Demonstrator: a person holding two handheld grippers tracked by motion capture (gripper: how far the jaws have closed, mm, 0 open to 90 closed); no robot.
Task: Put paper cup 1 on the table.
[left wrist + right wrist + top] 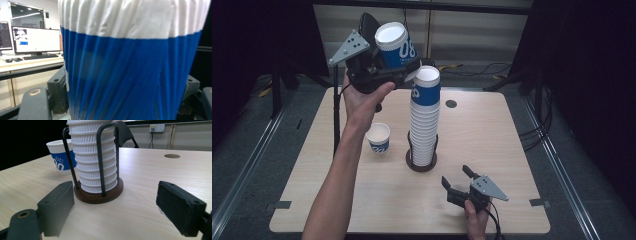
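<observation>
Left gripper (404, 67) is pinching a blue-and-white cup (396, 45) aloft at 11 o'clock of the cup stack (424, 120). Right gripper (458, 181) is resting spread at 5 o'clock.

Table (492, 145) with holder (421, 165), cup (378, 137)

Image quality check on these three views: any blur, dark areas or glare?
High view: table evenly lit, surroundings nearly black, no strong glare. Left gripper view: the held cup sits so close it looks soft; the monitor behind is blown out. Right gripper view: cup stack sharp, near jaws slightly soft.
</observation>
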